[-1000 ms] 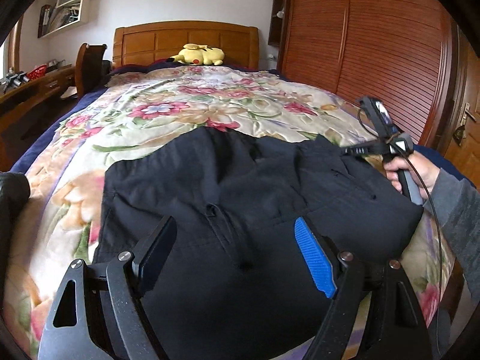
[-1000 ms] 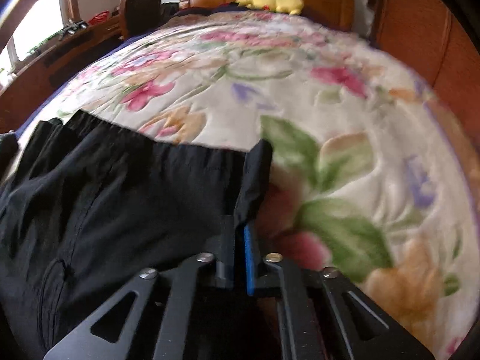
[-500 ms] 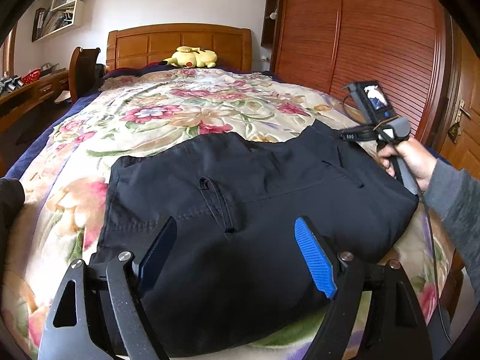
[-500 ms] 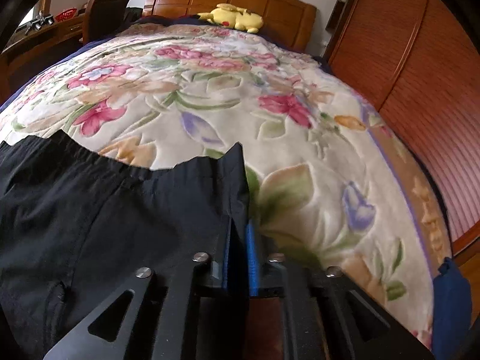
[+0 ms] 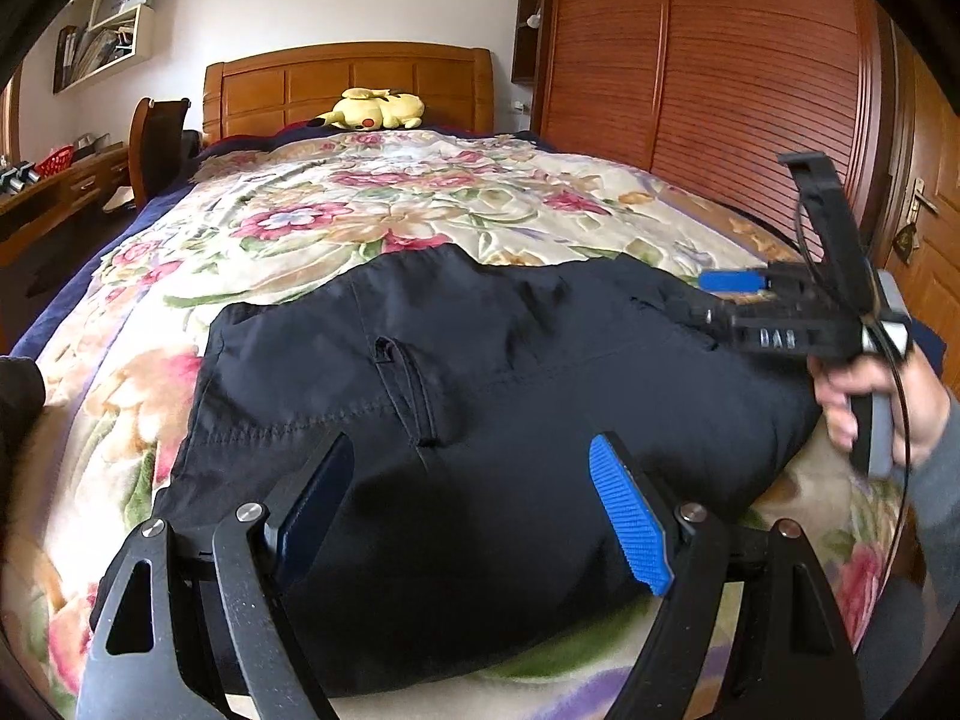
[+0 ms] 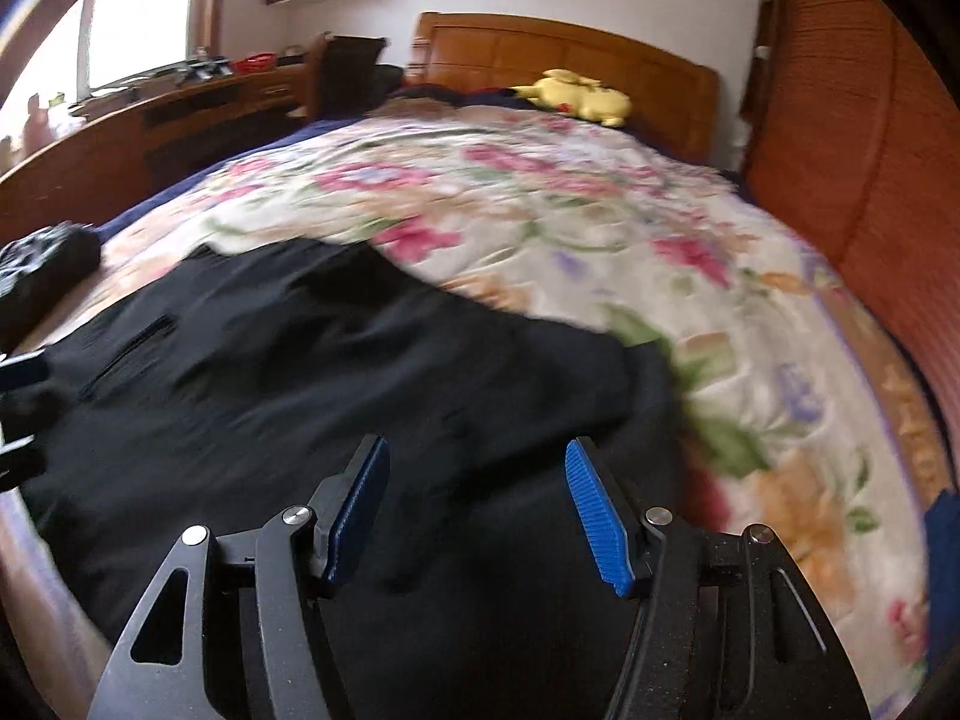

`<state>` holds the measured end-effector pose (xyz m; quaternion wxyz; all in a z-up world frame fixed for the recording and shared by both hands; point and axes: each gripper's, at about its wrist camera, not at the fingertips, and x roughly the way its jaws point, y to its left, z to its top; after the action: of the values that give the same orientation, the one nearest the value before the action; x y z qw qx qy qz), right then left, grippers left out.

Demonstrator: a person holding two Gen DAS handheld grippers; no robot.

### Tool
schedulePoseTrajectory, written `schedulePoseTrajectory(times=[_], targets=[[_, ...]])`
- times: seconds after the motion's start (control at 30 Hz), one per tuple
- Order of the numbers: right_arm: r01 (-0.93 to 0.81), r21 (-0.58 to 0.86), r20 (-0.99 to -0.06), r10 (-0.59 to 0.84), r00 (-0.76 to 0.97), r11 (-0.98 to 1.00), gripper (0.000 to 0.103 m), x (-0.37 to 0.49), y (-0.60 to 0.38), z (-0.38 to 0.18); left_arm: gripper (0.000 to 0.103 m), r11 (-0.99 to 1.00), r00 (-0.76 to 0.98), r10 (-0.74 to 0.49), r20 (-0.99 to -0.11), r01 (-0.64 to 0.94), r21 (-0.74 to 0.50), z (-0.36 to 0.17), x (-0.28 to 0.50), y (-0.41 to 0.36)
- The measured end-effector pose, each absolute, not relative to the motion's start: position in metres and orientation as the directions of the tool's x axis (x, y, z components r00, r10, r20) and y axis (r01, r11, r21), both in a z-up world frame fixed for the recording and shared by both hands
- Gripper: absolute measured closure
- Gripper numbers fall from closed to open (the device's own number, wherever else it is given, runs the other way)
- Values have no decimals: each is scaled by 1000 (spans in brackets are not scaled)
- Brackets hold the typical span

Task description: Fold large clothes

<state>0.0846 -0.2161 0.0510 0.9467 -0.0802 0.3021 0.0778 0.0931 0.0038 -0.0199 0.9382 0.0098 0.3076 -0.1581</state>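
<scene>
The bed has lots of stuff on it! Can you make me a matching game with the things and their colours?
Things:
1. plush toy
2. folded trousers
3. headboard
4. bedspread

Colours:
A. flowery pink and cream
B. black
C. yellow
D. orange-brown wood

Pairs: 1-C, 2-B, 3-D, 4-A
</scene>
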Motion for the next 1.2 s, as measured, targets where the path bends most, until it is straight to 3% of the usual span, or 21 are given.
schedulePoseTrajectory(times=[0.4, 0.8, 1.03, 1.2], targets=[[-277, -46, -565, 204, 800, 960, 40, 40, -195, 33, 21, 959, 776, -265, -573, 274, -72, -22, 87, 8], [-383, -56, -526, 299, 796, 922, 40, -1, -180, 44, 21, 966, 735, -225, -640, 255, -46, -37, 91, 7], [-427, -72, -639, 287, 714, 901, 40, 18, -171, 15, 21, 967, 727, -206, -654, 254, -22, -40, 90, 2], [-420, -83, -624, 281, 729, 904, 40, 12, -173, 23, 21, 966, 734, -220, -643, 256, -39, -38, 88, 6]])
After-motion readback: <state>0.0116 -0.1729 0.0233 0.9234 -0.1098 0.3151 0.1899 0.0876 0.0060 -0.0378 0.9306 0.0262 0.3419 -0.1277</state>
